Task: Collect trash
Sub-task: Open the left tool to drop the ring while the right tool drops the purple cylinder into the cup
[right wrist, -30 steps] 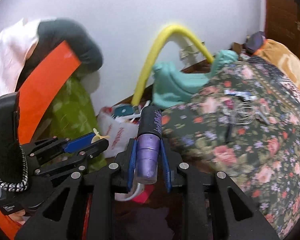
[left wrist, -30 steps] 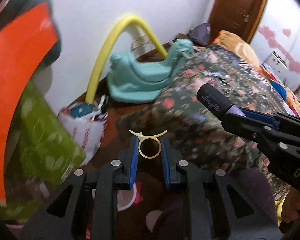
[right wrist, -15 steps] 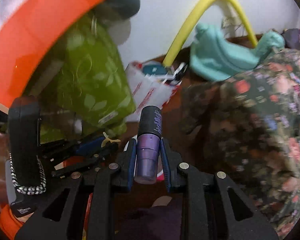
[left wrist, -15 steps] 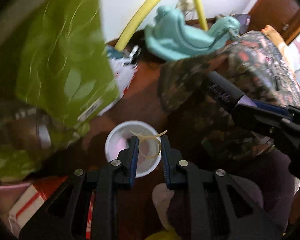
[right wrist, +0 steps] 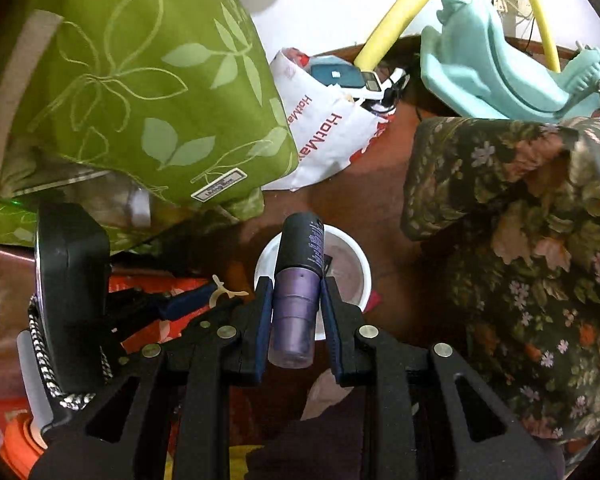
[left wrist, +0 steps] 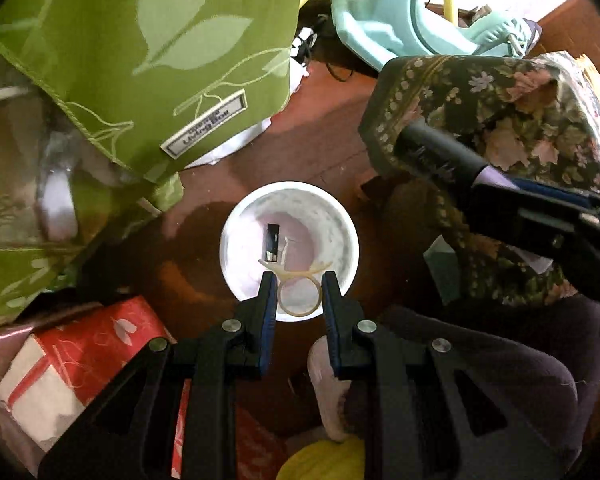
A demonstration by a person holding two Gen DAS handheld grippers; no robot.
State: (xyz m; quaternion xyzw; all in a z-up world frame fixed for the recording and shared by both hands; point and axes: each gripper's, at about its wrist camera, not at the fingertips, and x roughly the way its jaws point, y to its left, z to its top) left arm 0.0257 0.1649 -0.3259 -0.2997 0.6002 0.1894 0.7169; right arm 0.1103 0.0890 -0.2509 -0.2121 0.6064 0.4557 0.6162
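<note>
Both grippers have swung down from the wall and bed since a second ago, so that we now look straight into the small white round bin (left wrist: 342, 216) on the brown floor. Our left gripper (left wrist: 299, 294) pinches a pale yellowish plastic ring with a thin tab (left wrist: 298, 294) between its blue pads, held right over the bin's near rim — placed there, we judge, so that letting go drops it inside. A small black piece (left wrist: 272, 242) already lies in the bin. Our right gripper (right wrist: 296, 304) is clamped on a purple cosmetic bottle with a black cap (right wrist: 298, 280), cap pointing forward over the same bin, waiting its turn. A green leaf-print fabric bag (left wrist: 140, 52) hangs just beside the bin, and a dark floral bedspread (right wrist: 520, 232) drapes down on the other side — we should keep both loads clear of them.
</note>
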